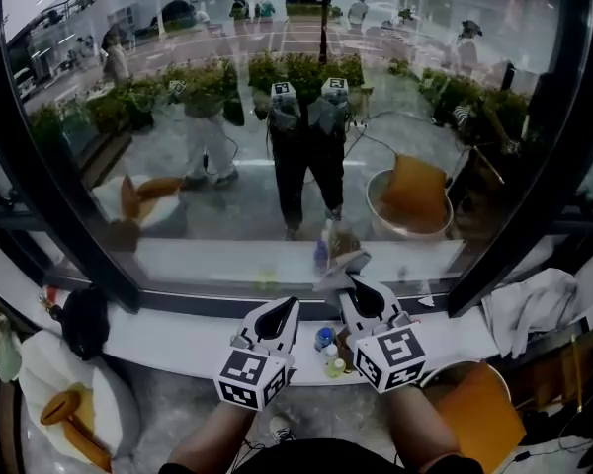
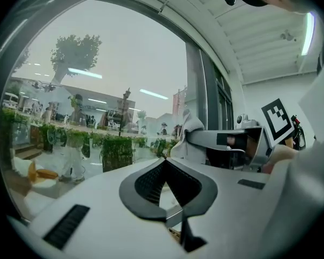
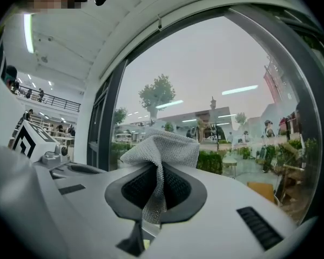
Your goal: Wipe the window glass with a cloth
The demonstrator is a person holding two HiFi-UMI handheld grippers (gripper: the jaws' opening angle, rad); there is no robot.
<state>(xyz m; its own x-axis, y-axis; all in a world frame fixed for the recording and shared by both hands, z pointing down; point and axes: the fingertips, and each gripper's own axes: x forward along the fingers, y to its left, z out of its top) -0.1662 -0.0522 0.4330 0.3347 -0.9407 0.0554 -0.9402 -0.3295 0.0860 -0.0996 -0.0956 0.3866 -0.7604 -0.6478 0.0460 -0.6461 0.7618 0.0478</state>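
The right gripper (image 3: 160, 172) pinches the cloth (image 3: 163, 146) with the window glass (image 1: 277, 156) straight ahead — the left gripper (image 2: 163, 162), pressed together and empty, sits farther back.

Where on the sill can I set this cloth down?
Bare sill runs between the dark bundle and the left gripper. Between the grippers, small bottles crowd it. Right of the right gripper, a shorter bare strip ends at the white towel.

White window sill (image 1: 178, 339) carries small bottles (image 1: 324, 340) and a crumpled white towel (image 1: 534, 304)
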